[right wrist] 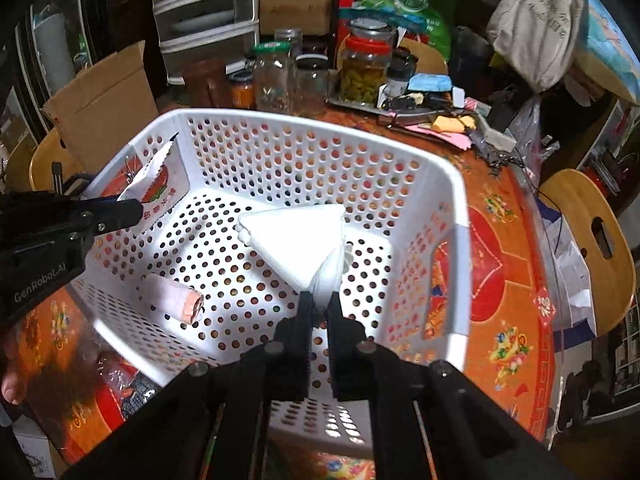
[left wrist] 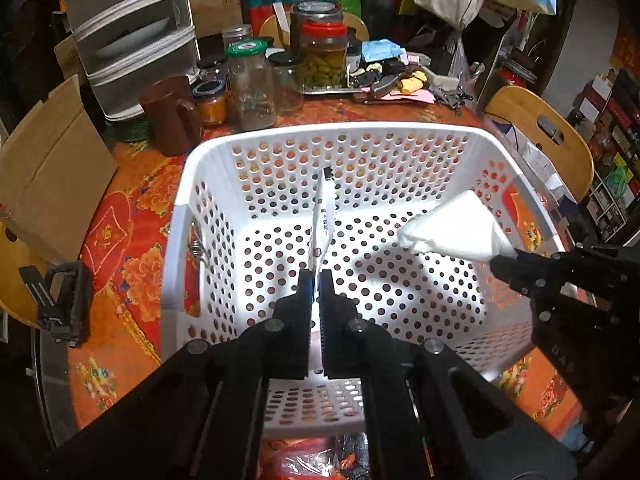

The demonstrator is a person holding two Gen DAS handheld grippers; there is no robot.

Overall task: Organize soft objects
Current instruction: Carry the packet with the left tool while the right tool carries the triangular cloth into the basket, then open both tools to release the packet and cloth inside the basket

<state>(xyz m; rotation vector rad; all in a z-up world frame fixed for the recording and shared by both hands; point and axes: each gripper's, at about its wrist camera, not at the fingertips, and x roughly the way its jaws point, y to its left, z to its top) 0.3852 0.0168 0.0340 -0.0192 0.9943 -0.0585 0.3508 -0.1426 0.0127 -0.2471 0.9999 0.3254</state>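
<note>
A white perforated basket [left wrist: 280, 136] stands on the orange table; it also shows in the right wrist view [right wrist: 448, 184]. My left gripper [left wrist: 316, 276] is shut on a thin white packet [left wrist: 323, 216] with red print, held edge-on above the basket; the packet shows again in the right wrist view [right wrist: 154, 178] at the left wall. My right gripper [right wrist: 318, 300] is shut on a white tissue pack [right wrist: 298, 236], held over the basket's middle; the pack also shows in the left wrist view [left wrist: 456, 228]. A pink rolled cloth [right wrist: 176, 298] lies on the basket floor.
Glass jars [left wrist: 256, 88] and a brown mug [left wrist: 172, 116] stand behind the basket. A cardboard box [left wrist: 52, 176] is at the left, plastic drawers [left wrist: 132, 32] behind it. Wooden chairs [left wrist: 544, 132] stand at the right. Small clutter [left wrist: 400, 76] lies at the back.
</note>
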